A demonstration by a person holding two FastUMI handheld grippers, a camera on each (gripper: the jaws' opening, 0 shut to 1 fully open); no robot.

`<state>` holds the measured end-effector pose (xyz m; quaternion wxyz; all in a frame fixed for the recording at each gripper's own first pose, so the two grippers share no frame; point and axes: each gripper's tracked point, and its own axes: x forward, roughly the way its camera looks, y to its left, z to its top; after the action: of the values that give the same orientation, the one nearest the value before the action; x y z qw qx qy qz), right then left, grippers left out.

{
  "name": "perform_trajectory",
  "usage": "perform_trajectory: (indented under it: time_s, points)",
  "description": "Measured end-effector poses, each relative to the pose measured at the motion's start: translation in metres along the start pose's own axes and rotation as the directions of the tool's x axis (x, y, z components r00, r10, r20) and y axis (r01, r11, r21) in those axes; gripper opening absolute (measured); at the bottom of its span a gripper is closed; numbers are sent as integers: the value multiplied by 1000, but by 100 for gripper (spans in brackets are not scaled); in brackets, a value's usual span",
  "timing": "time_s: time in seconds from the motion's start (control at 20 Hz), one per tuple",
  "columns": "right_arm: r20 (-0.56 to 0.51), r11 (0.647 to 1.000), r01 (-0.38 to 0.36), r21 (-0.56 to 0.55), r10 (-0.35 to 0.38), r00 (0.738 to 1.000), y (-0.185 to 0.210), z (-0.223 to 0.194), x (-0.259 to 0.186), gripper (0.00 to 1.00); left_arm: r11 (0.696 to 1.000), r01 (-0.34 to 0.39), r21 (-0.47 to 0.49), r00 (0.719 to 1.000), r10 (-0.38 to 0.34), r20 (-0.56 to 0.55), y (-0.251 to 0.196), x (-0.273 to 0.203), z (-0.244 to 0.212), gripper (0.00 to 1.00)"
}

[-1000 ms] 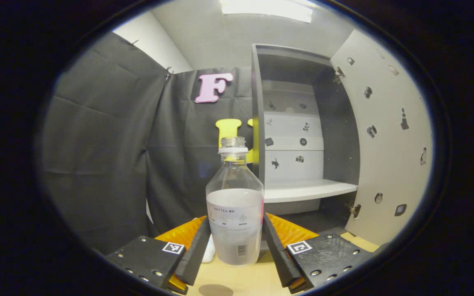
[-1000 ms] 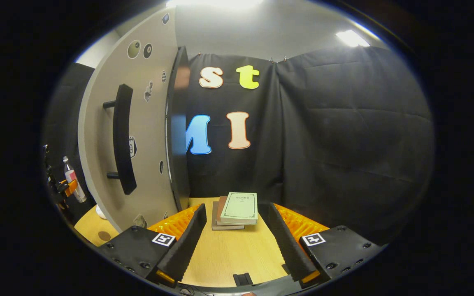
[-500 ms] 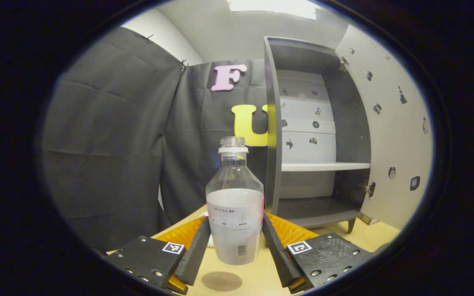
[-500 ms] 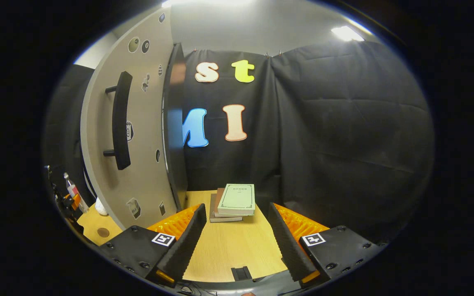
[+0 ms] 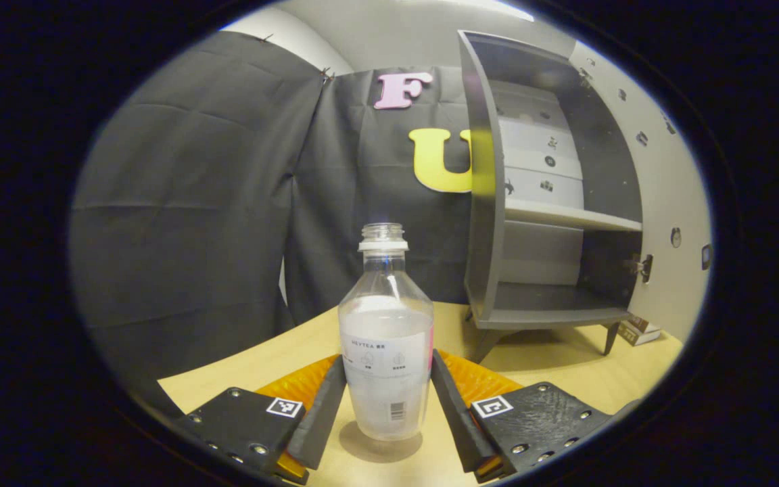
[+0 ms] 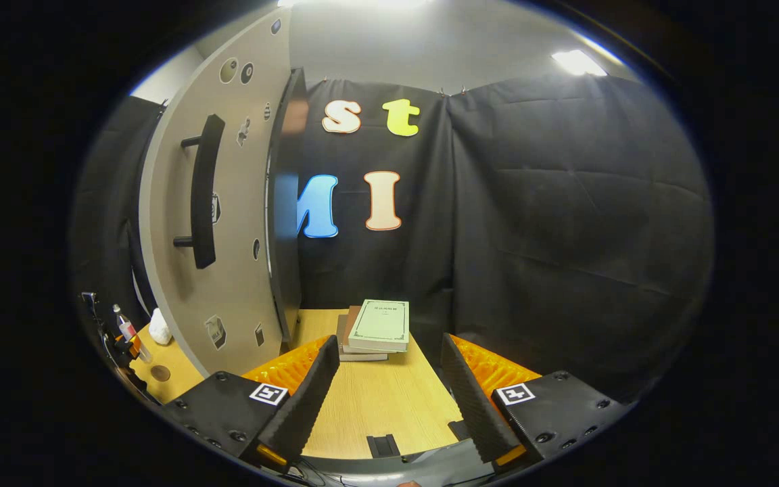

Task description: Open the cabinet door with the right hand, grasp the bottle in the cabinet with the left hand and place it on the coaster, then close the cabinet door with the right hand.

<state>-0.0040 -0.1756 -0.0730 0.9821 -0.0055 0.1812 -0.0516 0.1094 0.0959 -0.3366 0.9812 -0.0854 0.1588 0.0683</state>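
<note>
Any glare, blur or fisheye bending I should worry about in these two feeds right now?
Left gripper view: bottle sharp, small highlight on its shoulder; cabinet bows at the edge. Right gripper view: ceiling light blown out, cabinet door curved, books crisp.

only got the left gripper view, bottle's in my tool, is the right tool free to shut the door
Observer: Yes, the right tool is open, with nothing between its fingers.
Operator: where's the handle from there
Observer: The dark bar handle stands upright on the door, on its outer face, up and left of the right tool and apart from it.
Operator: anything on the table near it
Observer: A stack of books lies on the table straight ahead of the right tool, to the right of the door.
</note>
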Motion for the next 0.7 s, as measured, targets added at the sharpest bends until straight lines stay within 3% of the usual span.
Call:
perform_trajectory:
  time_s: [0.25,0.7]
  points:
    - [-9,1000,-11,-14,11,1000,4,-3,-3,97,999,-29,-21,994,27,-110,13,12,-45,74]
    - [-23,1000,2,5,-2,1000,1,-5,-7,98,999,-36,0,990,36,-134,10,15,-56,76]
